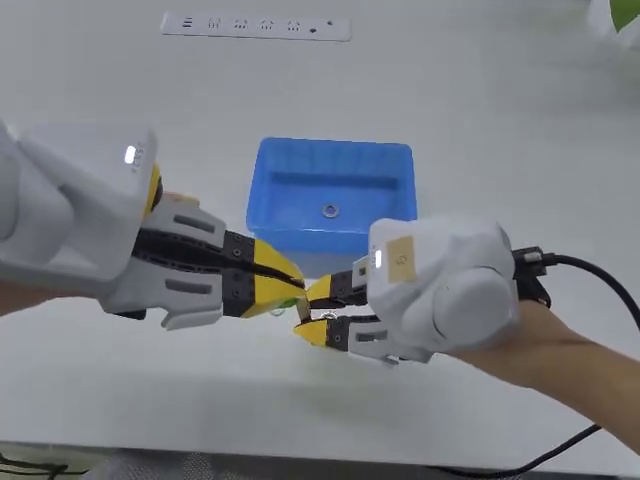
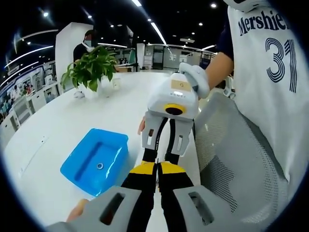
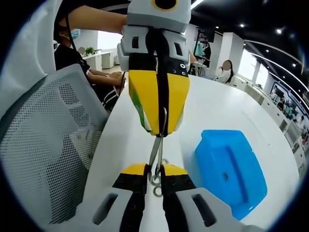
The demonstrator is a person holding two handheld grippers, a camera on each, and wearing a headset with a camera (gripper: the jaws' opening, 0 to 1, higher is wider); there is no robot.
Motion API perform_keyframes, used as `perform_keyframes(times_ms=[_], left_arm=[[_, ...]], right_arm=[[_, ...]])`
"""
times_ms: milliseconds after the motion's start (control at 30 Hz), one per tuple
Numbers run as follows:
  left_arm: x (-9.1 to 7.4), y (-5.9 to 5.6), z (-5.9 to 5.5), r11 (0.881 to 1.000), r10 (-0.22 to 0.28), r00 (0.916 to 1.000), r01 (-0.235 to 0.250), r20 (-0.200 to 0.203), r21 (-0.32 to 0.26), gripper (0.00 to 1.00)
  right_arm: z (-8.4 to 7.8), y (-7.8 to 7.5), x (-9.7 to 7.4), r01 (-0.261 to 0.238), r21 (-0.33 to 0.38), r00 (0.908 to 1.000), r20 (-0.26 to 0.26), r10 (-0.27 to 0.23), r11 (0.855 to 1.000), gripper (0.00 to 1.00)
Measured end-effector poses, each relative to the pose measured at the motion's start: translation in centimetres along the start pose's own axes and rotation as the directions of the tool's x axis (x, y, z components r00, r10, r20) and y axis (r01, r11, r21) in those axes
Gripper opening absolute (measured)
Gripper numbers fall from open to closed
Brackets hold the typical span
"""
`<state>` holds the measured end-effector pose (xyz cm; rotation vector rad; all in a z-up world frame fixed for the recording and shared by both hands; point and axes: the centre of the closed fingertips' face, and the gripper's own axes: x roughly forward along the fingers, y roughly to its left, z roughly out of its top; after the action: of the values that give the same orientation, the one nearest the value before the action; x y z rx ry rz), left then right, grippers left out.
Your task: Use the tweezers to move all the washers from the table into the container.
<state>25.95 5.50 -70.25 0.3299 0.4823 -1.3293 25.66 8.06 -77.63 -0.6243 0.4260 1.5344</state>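
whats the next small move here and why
Probably ease the right gripper shut on the tweezers, so their tips pinch a washer. The left gripper holds the tweezers, whose tips sit among washers between the right jaws; the blue container holds one so far.

On your white shirt [image 2: 260, 96], in the left gripper view, blue lettering [image 2: 263, 21] across the chest reads "Mershie"; the edge of the view cuts off whatever follows. Under it stands the number 31 [image 2: 282, 60], in large blue outlined digits. The right gripper [image 2: 158, 163] carries a small tan label [image 2: 179, 87] on top of its white body. You can see the same label [image 1: 400, 258] in the head view, but its print is too small to read. The power strip [image 1: 256, 26] at the far side of the table [image 1: 500, 100] has grey markings by its sockets, also too small to read.
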Motion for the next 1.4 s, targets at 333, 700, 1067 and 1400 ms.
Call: perform_keyframes(times_ms=[333, 700, 1067, 1400], left_arm=[[0.3, 0.0, -0.4, 1.000, -0.009, 0.9999, 0.009, -0.011, -0.004, 0.05], [0.3, -0.2, -0.4, 1.000, -0.015, 0.9998, 0.015, -0.013, -0.009, 0.05], [0.2, -0.8, -0.2, 0.999, -0.033, 0.9992, 0.032, -0.021, -0.020, 0.05], [-1.3, 1.0, 2.5, 1.000, -0.017, 0.9999, 0.017, -0.002, 0.012, 0.05]], right_arm=[[-0.4, 0.1, 0.3, -0.007, 0.013, 0.9999, -0.008, 0.007, 1.000, 0.12], [-0.5, 0.2, 0.4, -0.014, 0.015, 0.9999, -0.010, 0.014, 1.000, 0.10], [-0.3, 0.6, 0.2, -0.018, 0.013, 0.9998, -0.011, 0.018, 1.000, 0.10], [2.1, -1.8, -1.4, 0.039, 0.033, 0.9982, 0.045, -0.041, 0.999, 0.10]])
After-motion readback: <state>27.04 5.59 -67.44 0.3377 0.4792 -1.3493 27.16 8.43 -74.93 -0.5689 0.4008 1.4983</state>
